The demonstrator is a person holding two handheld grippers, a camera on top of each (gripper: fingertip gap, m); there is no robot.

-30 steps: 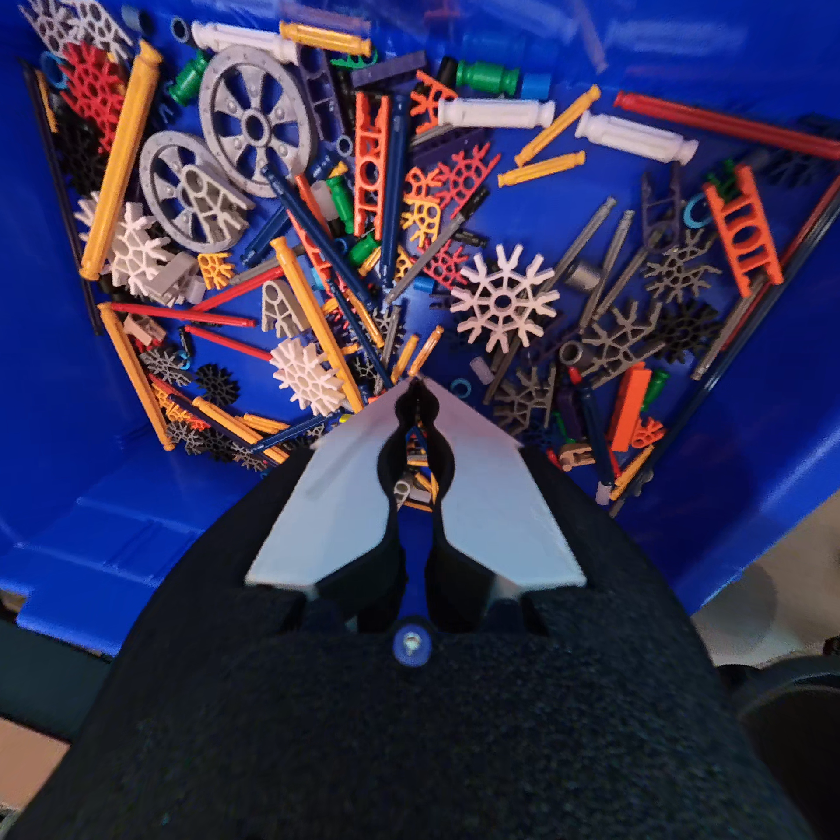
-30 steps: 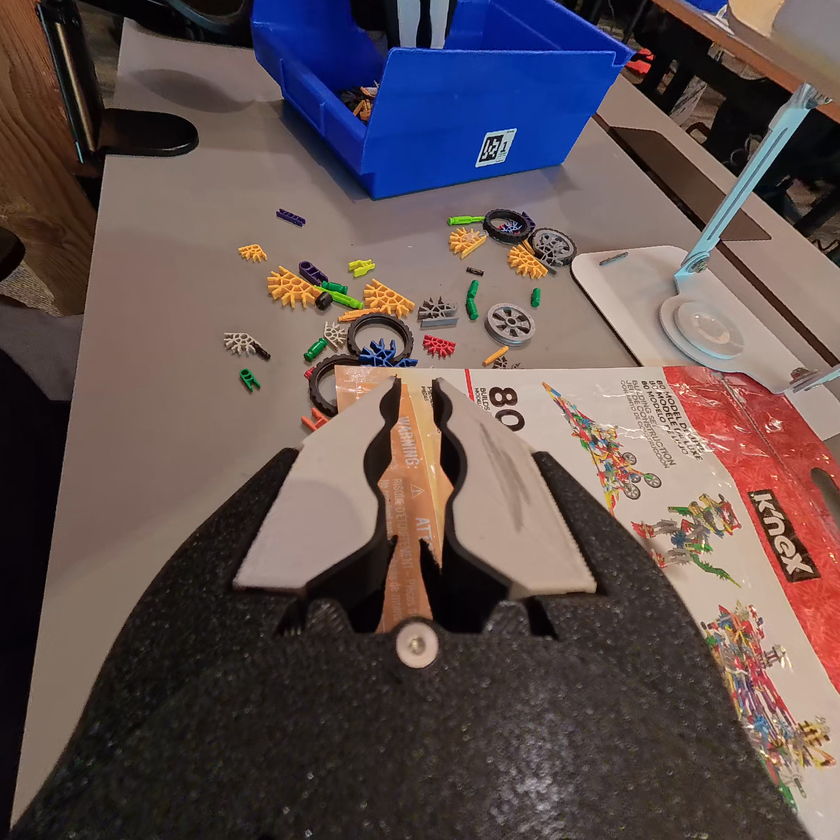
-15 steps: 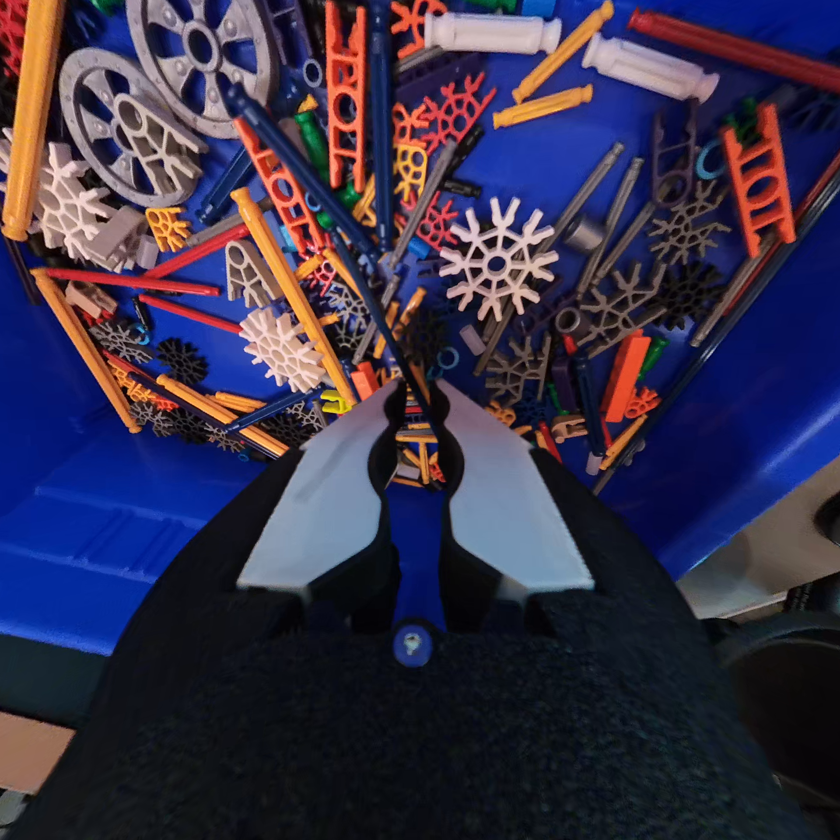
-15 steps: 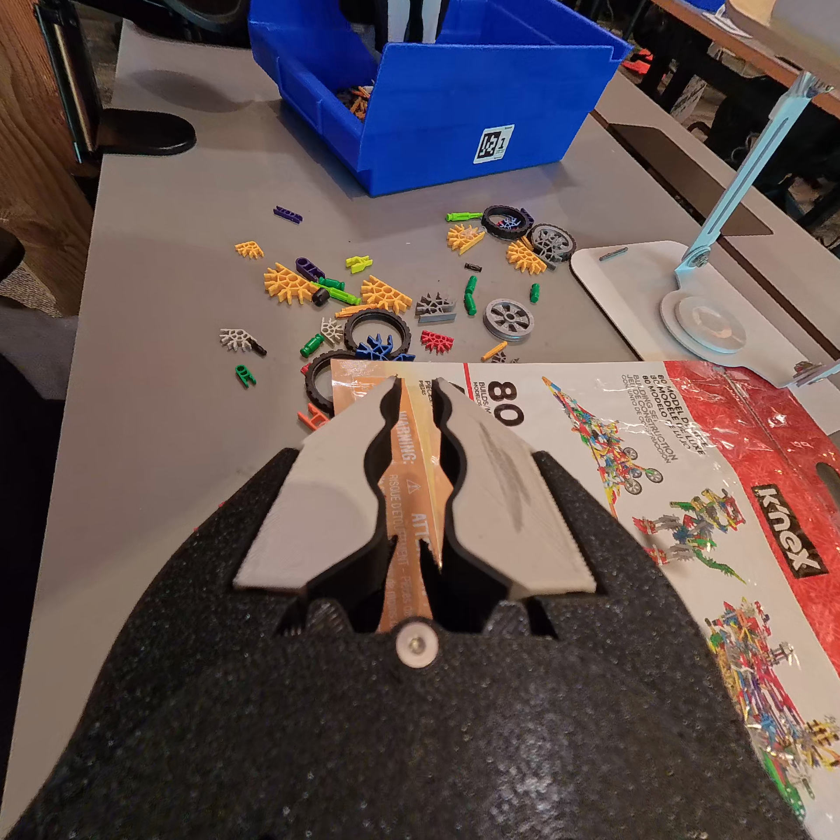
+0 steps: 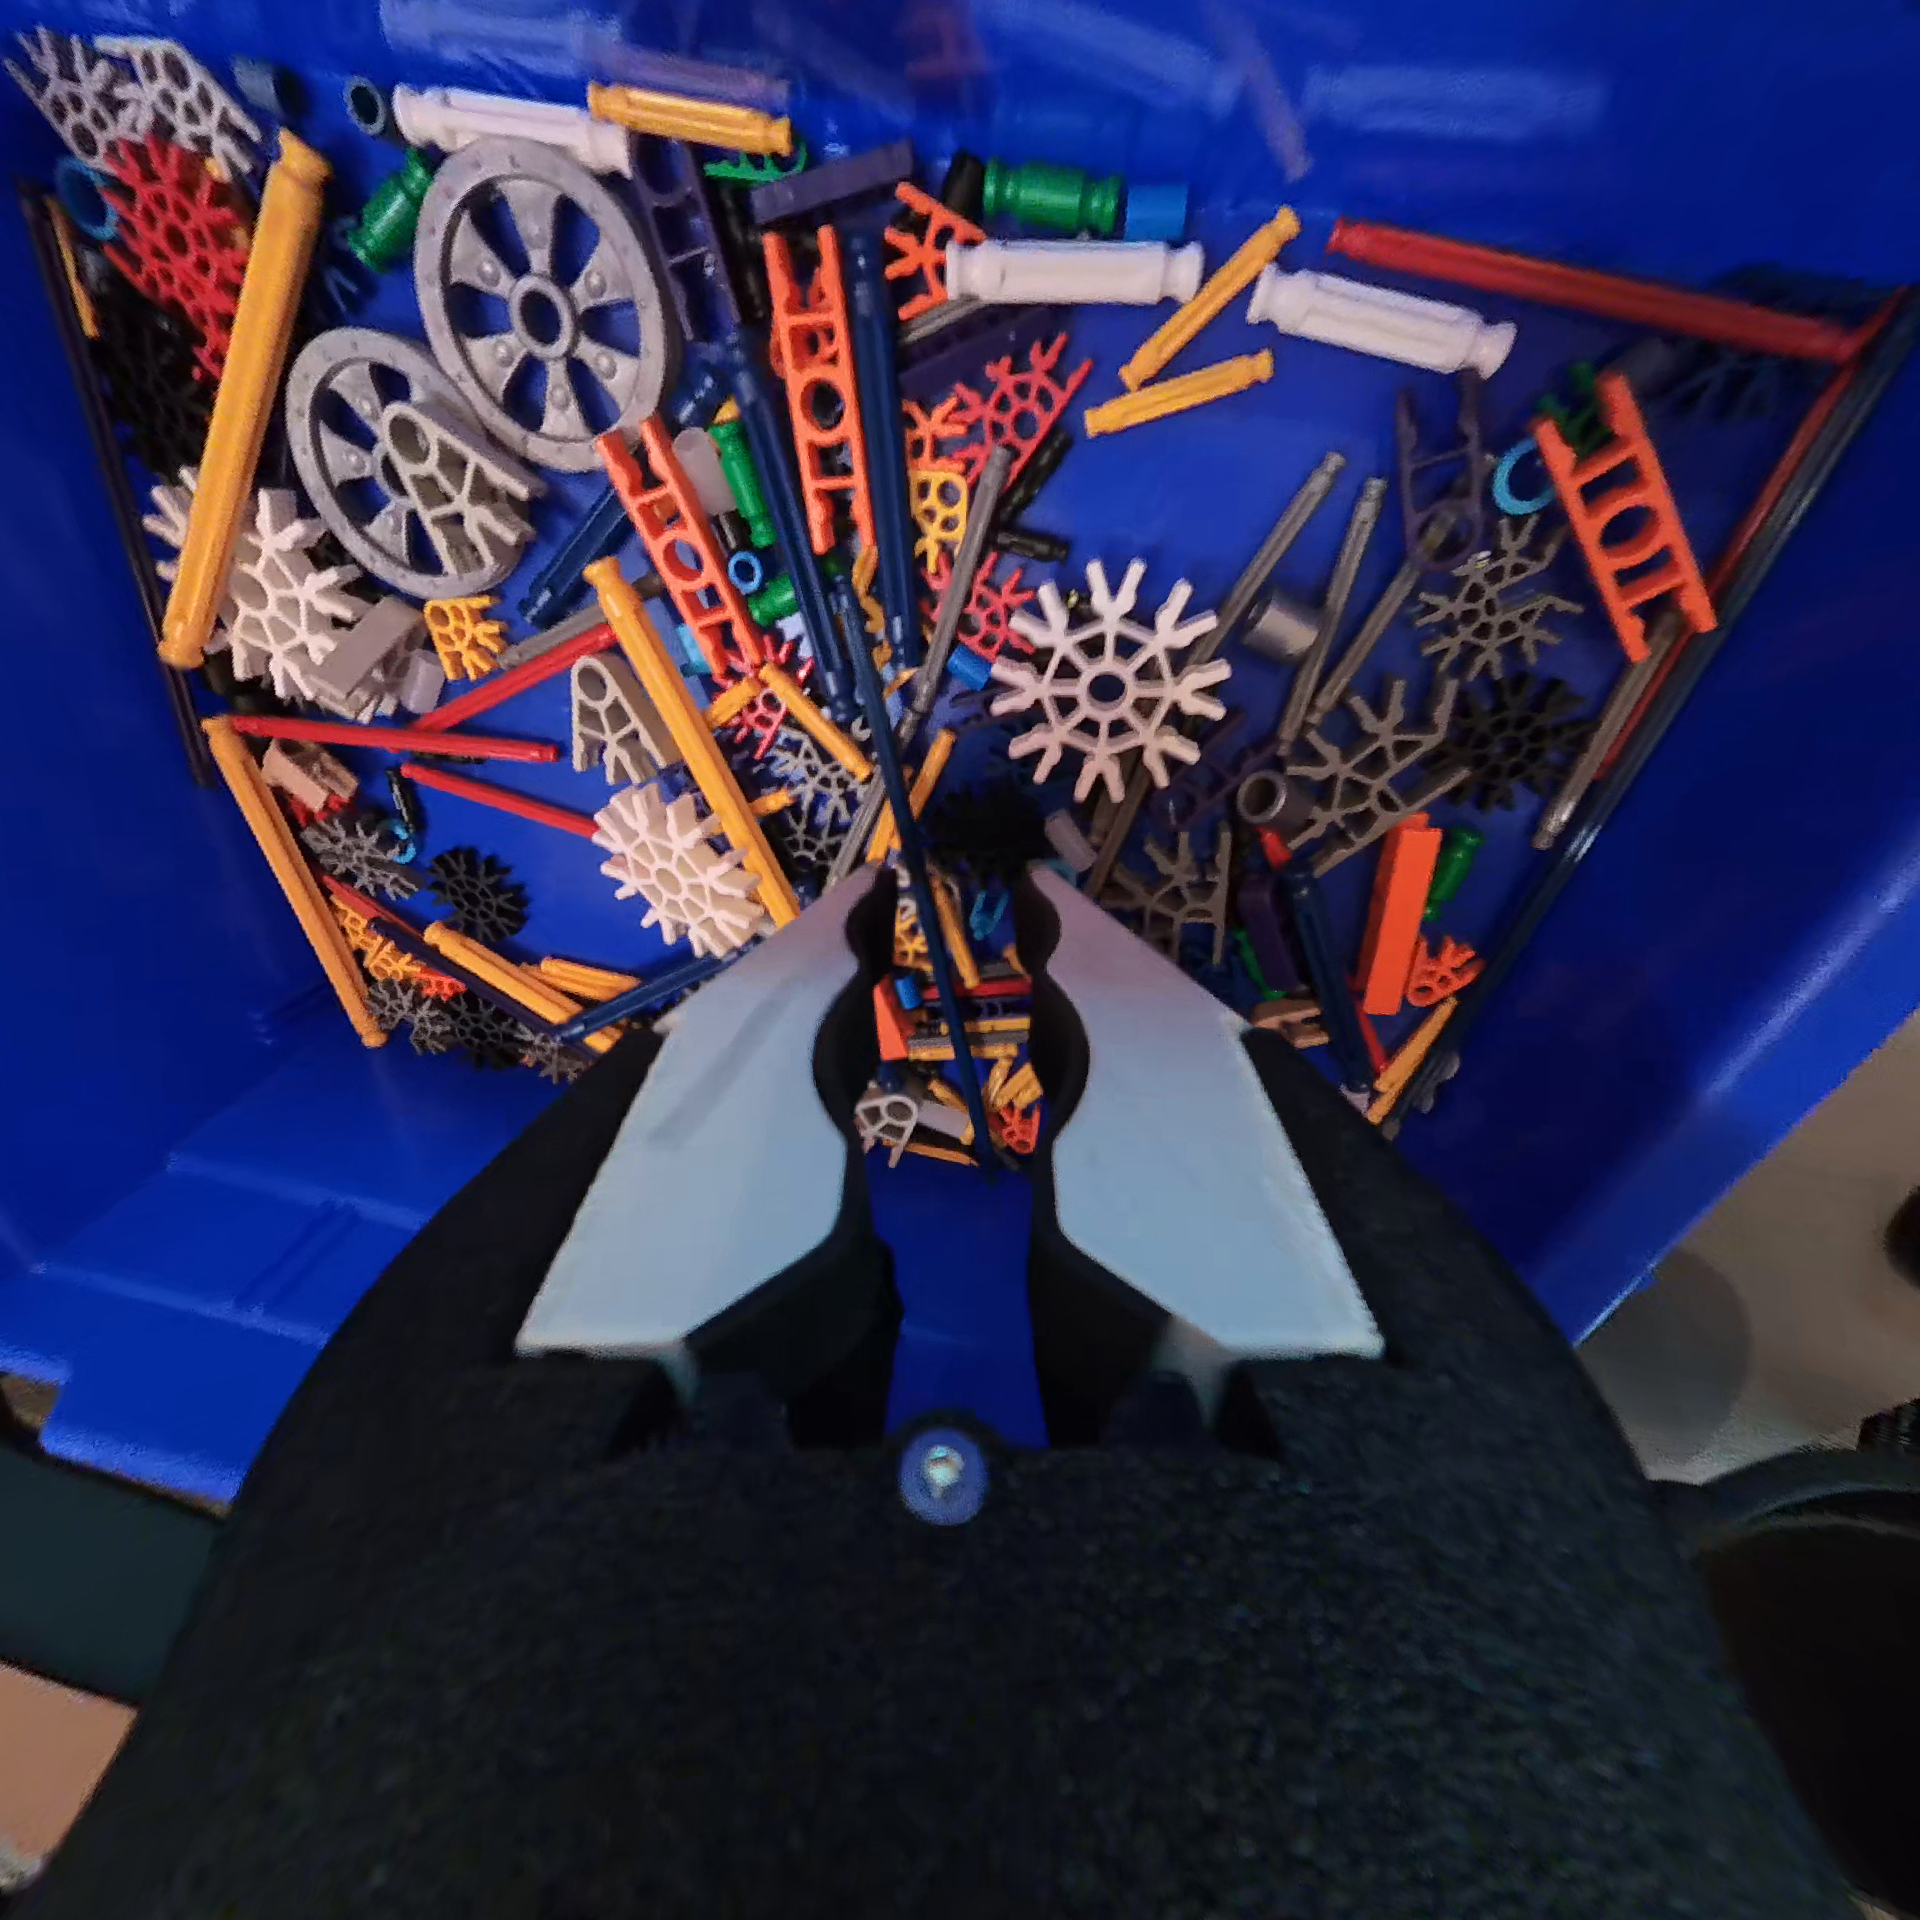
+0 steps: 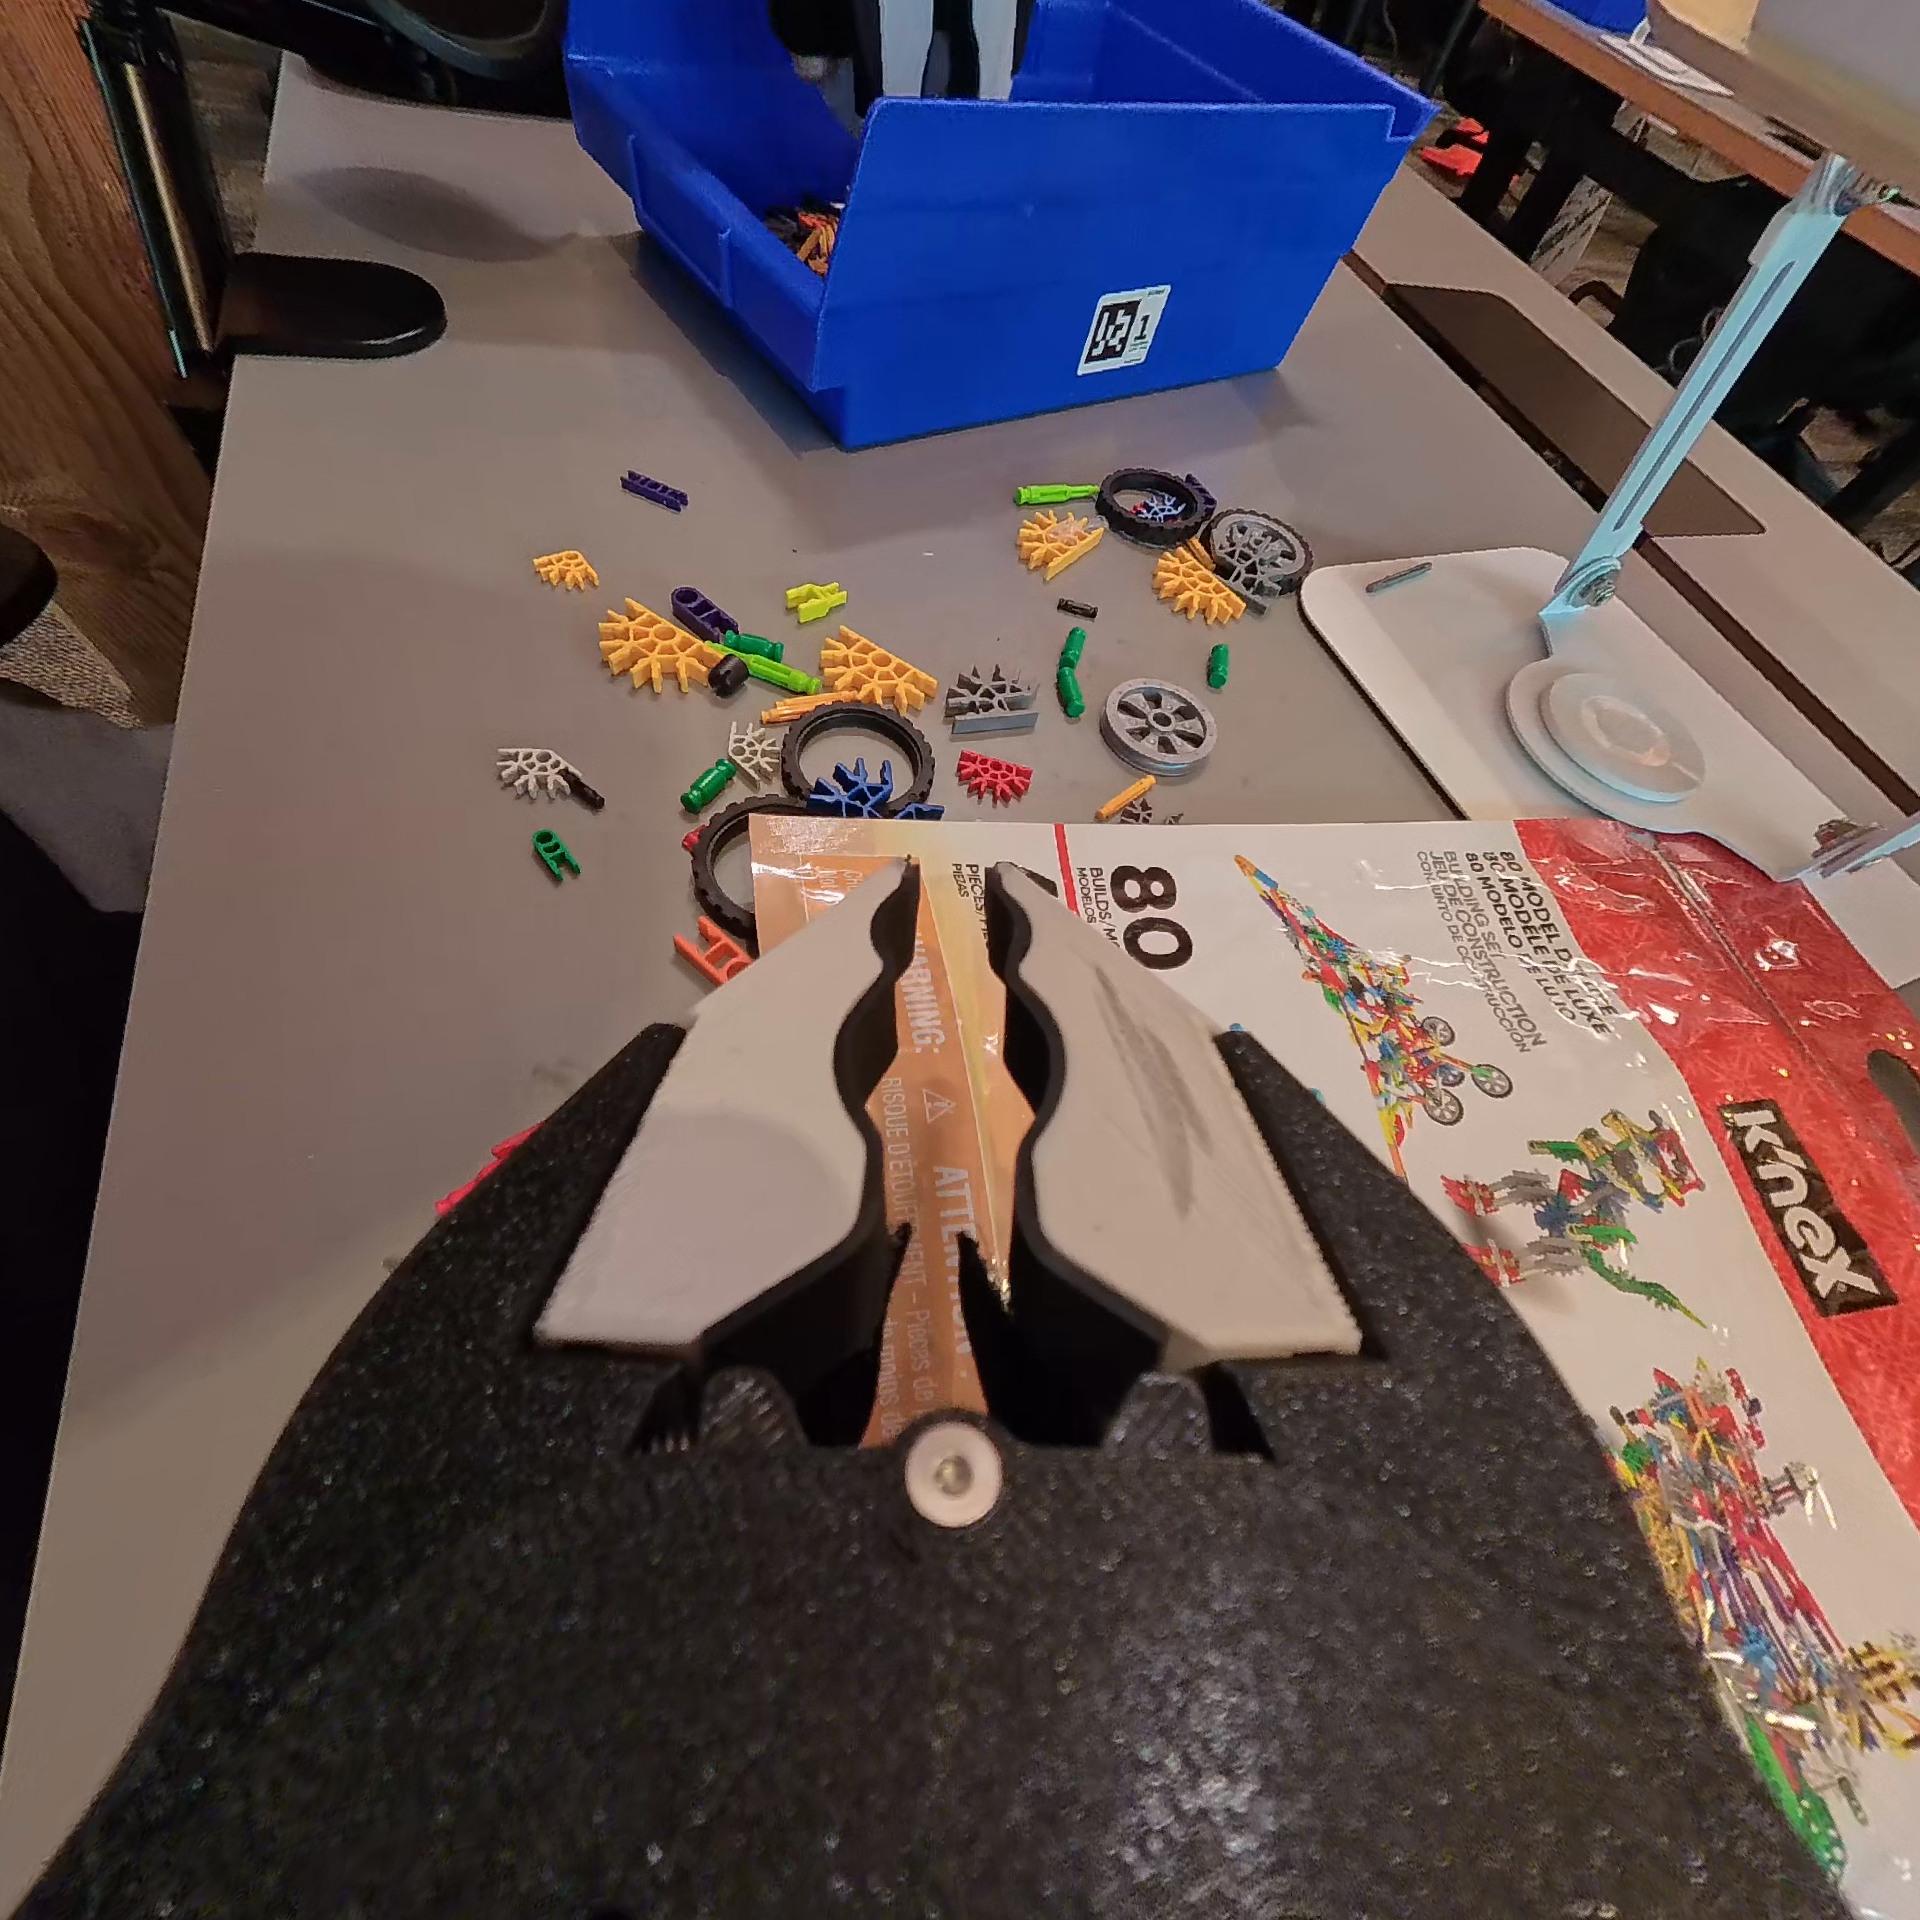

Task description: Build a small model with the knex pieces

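Jaws of left gripper (image 5: pixel 956 904) have spread off thin dark-blue plastic rod (image 5: pixel 940 987) pointing twelve o'clock; right gripper (image 6: pixel 951 883) jaws stay slightly parted, empty.

Dim, slightly blurred bin view; bright table view, wide-angle bowed edges.

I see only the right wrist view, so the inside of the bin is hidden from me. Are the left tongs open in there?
Observer: Yes, the left tongs are open, above the loose pieces in the blue bin.
Operator: Is anything between them?
Observer: A thin dark blue rod runs through the gap; I cannot tell if it touches a finger.
Operator: What lies beyond the tips, to the right?
Observer: A white snowflake connector, flat on the pile.
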